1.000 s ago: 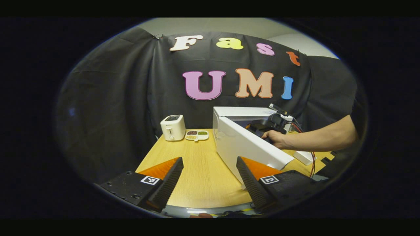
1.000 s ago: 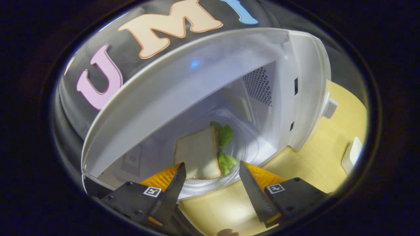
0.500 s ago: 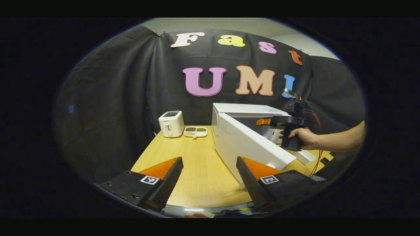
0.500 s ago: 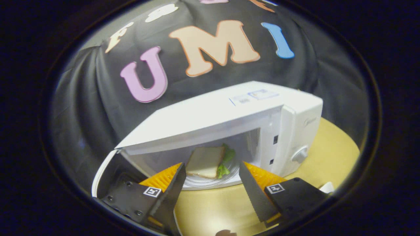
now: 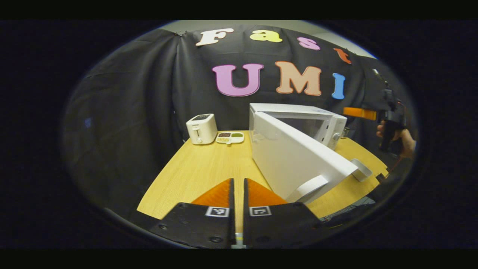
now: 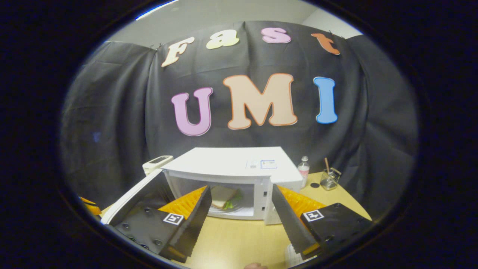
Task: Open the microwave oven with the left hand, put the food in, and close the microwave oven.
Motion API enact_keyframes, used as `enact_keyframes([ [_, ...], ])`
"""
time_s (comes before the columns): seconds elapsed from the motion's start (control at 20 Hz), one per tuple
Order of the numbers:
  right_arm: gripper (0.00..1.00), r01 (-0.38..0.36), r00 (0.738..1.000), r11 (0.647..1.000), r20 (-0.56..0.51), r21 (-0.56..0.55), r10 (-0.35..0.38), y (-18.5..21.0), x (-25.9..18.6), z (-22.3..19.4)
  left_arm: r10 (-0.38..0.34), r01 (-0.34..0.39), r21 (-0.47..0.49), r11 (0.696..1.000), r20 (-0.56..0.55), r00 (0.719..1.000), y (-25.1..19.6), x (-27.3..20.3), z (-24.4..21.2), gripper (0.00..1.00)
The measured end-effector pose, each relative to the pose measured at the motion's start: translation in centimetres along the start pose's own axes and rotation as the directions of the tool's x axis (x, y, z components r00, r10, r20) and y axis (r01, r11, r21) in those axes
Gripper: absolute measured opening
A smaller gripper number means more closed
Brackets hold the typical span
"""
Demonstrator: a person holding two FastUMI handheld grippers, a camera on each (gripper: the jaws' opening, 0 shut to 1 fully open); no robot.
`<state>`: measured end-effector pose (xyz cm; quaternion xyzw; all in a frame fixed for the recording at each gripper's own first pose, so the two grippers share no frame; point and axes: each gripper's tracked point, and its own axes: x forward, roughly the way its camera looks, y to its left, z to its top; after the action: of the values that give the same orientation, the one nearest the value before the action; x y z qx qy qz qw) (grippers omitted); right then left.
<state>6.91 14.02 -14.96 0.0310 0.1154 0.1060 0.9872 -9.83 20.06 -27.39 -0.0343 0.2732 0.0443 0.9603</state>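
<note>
The white microwave [image 6: 231, 164] stands on the wooden table with its door [image 5: 298, 158] swung open toward me. A sandwich with green lettuce [image 6: 224, 197] lies on the glass plate inside the cavity. My left gripper [image 5: 238, 186] is shut with nothing between its fingers, low over the table and left of the door's handle [image 5: 308, 186]. My right gripper [image 6: 241, 194] is open and empty, drawn back from the microwave's front. In the left gripper view the right gripper [image 5: 360, 113] and the hand holding it [image 5: 405, 140] hang at the far right, above table height.
A white toaster [image 5: 201, 128] and a small divided dish [image 5: 230, 137] sit at the table's back left. A small bottle [image 6: 303, 170] and a glass with a stick in it [image 6: 329, 179] stand right of the microwave. A white block [image 5: 361, 170] lies near the table's right edge.
My left gripper went from open to shut and shifted slightly. My right gripper pulled back and up out of the microwave, leaving the sandwich on the plate inside. The door stays open.
</note>
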Motion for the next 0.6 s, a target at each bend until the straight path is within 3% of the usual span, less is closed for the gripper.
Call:
enact_keyframes([
  [0.05,0.99,0.005,1.0,1.0,0.002,-0.018,-0.005,-0.8,-0.6,0.8,-0.02,0.02,-0.011,1.0,-0.01,1.0,-0.8,0.0,-0.5,0.02],
  [0.15,0.99,0.015,0.999,0.999,0.047,-0.051,-0.013,-1.7,-1.6,3.1,-0.025,0.025,0.014,1.0,-0.022,0.999,-1.5,0.4,-1.2,0.0],
  [0.2,0.91,0.019,0.997,0.998,0.073,-0.063,-0.015,-1.9,-2.3,4.3,-0.027,0.028,0.036,0.999,-0.023,0.999,-1.9,0.6,-1.3,0.0],
  [0.3,0.91,0.028,0.994,0.996,0.109,-0.081,-0.019,-2.6,-3.5,6.2,-0.046,0.048,0.064,0.997,-0.026,0.999,-3.1,0.8,-1.4,0.0],
  [0.35,0.99,0.032,0.992,0.996,0.127,-0.089,-0.02,-3.0,-3.9,7.2,-0.058,0.06,0.07,0.996,-0.028,0.998,-3.8,0.9,-1.4,0.0],
  [0.4,0.99,0.027,0.99,0.995,0.142,-0.097,-0.013,-3.1,-4.4,7.9,-0.064,0.067,0.076,0.995,-0.032,0.997,-4.3,1.0,-1.4,0.0],
  [0.45,0.92,0.029,0.987,0.994,0.158,-0.106,-0.012,-3.3,-4.5,8.5,-0.073,0.076,0.081,0.994,-0.036,0.997,-4.8,1.3,-1.6,0.0],
  [0.55,0.92,0.033,0.984,0.993,0.179,-0.115,-0.012,-4.1,-5.0,9.3,-0.078,0.081,0.093,0.992,-0.043,0.996,-5.8,1.6,-1.8,0.01],
  [0.6,0.99,0.039,0.983,0.992,0.181,-0.117,-0.017,-4.5,-5.2,9.6,-0.068,0.072,0.097,0.993,-0.045,0.997,-6.0,1.6,-1.7,0.0],
])
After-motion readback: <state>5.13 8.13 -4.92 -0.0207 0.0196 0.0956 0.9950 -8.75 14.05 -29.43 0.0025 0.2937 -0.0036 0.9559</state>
